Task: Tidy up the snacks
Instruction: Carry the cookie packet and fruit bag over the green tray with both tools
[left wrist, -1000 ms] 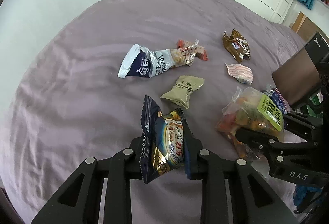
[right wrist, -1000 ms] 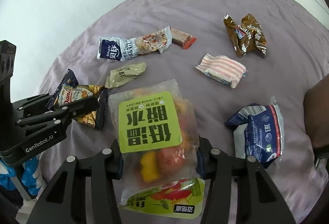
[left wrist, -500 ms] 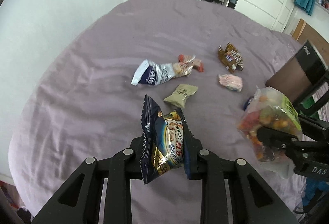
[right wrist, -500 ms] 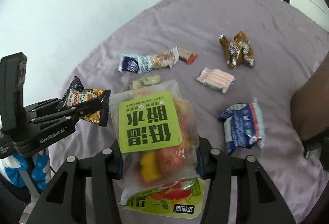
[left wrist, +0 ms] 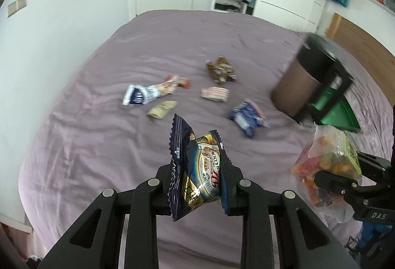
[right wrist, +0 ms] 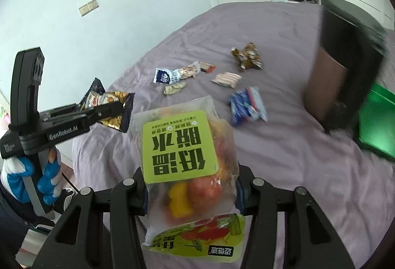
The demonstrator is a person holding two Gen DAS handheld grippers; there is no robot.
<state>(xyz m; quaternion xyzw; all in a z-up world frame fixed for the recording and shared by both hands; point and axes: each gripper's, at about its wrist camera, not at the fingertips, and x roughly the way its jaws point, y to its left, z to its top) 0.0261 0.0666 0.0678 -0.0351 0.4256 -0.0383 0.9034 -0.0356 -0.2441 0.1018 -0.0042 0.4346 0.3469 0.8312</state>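
Above the purple bed (left wrist: 98,145), the left claw (left wrist: 197,170) pinches a dark blue cookie packet (left wrist: 195,170), and the right claw (right wrist: 190,185) pinches a clear bag of dried fruit (right wrist: 187,165) with a green label. Both packs hang clear of the sheet. Six more snacks lie loose on the bed beyond them: a blue-white pouch (left wrist: 138,96), a red bar (left wrist: 182,81) touching its far end, a beige packet (left wrist: 161,108), a striped pink one (left wrist: 214,94), a brown wrapper (left wrist: 222,69) and a blue-white bag (left wrist: 246,118). To the right stands a brown bin (left wrist: 296,86) with a black rim, a green bag (left wrist: 338,116) just beside it. A blue-and-white glove (right wrist: 47,175) grips the left handle.
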